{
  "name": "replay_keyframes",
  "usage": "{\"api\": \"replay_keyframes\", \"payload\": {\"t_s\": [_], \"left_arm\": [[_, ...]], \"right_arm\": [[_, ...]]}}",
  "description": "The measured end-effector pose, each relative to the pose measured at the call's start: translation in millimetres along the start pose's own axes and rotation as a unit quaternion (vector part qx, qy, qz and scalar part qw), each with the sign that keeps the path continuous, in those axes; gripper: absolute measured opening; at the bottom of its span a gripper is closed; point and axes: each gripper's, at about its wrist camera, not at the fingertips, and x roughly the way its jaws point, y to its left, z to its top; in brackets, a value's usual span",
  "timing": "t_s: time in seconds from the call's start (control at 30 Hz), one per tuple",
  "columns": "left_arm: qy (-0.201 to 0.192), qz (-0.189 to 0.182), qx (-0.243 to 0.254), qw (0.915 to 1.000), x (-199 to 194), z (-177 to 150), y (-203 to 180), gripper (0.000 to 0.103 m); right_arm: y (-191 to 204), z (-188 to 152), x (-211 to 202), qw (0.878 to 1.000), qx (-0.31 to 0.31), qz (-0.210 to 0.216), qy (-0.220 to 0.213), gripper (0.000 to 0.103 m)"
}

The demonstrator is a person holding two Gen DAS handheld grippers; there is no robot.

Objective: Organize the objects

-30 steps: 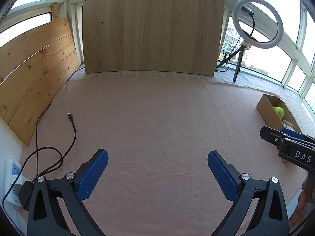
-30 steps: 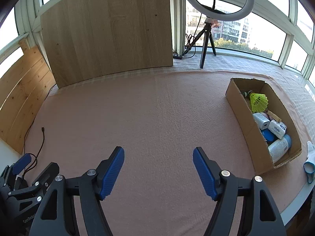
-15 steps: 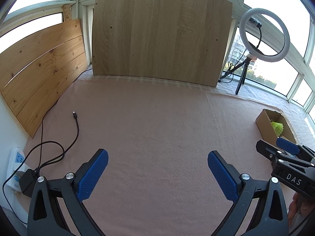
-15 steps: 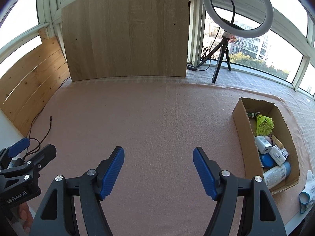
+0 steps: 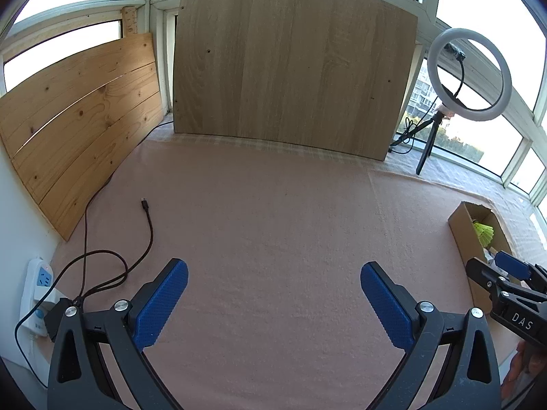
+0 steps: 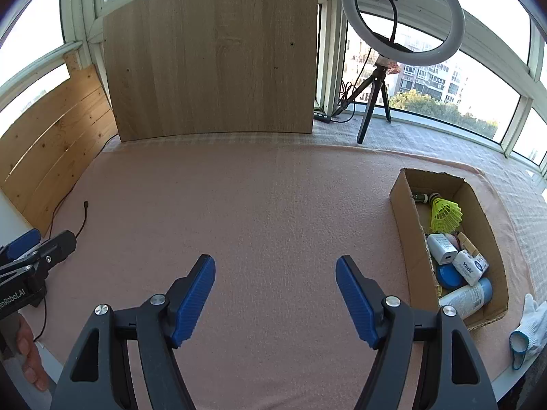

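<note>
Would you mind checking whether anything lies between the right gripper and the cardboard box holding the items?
Nothing visible does. The right gripper is open above bare pink cloth, and only that cloth separates it from the cardboard box on its right.

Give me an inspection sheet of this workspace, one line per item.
Surface: pink cloth, bare in the middle.
Job's things: cardboard box at right holds yellow shuttlecock, white charger, tissue pack, blue lid, white bottle.
Clutter: white glove beside box.
Grippers: left claw and right claw both open, empty.
Cables: black cable loose, running to power strip.
Surroundings: wooden boards, ring light, windows.
</note>
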Motion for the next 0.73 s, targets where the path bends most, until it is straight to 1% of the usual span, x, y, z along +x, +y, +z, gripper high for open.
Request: {"api": "replay_keyframes", "payload": {"t_s": [0.23,0.33,0.47,0.57,0.73], "left_arm": [[-0.007,0.003,-0.001,1.0000,-4,8,0,0.102],[-0.006,0.007,0.000,1.0000,0,7,-2,0.102],[-0.015,0.002,0.001,0.9999,3,5,-3,0.102],[-0.014,-0.007,0.003,0.9999,7,4,-6,0.102],[-0.015,-0.002,0.018,0.9997,12,2,-14,0.102]], "right_arm": [[7,6,1,1.000,-0.006,0.013,-0.002,0.072],[5,6,6,1.000,-0.004,0.015,0.005,0.073],[3,3,12,1.000,-0.003,0.017,0.015,0.073],[2,-1,17,0.999,-0.003,0.019,0.026,0.073],[0,-3,19,0.999,-0.007,0.020,0.031,0.073]]}}
